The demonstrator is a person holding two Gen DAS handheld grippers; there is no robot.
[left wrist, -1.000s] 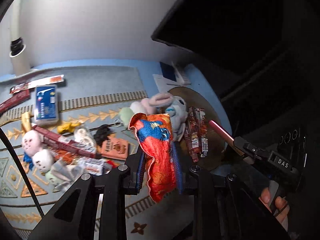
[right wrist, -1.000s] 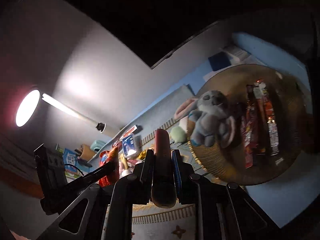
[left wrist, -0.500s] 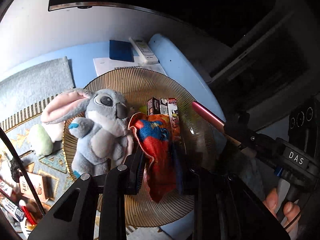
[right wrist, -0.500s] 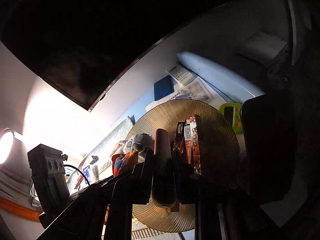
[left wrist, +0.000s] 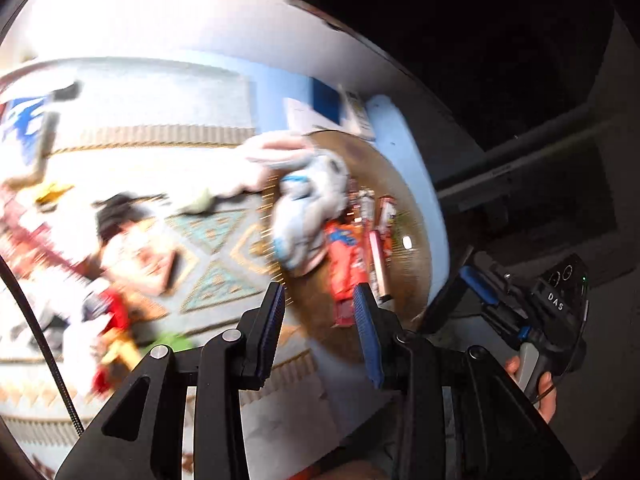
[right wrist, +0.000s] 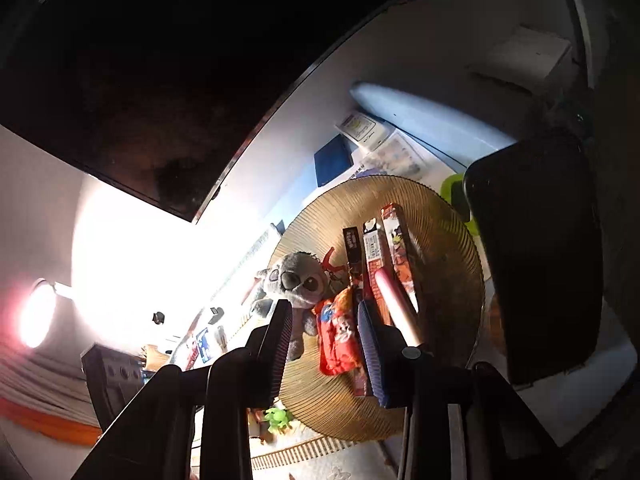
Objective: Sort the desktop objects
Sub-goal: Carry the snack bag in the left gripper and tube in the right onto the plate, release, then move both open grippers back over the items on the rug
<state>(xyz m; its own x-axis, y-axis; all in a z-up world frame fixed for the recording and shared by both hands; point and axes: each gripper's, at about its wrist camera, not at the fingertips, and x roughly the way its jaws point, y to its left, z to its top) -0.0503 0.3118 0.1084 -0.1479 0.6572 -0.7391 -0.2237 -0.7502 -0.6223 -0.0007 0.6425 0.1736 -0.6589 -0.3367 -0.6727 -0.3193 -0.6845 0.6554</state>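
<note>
right wrist view, ribbed round amber plate point(right wrist: 440, 216), fuzzy grey plush point(right wrist: 296, 280), crinkly red packet point(right wrist: 336, 336), both grippers' fingers point(right wrist: 280, 336) just spread, empty

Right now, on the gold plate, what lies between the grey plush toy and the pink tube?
The right wrist view shows the red snack packet and a dark stick pack between the grey plush toy and the pink tube.
</note>
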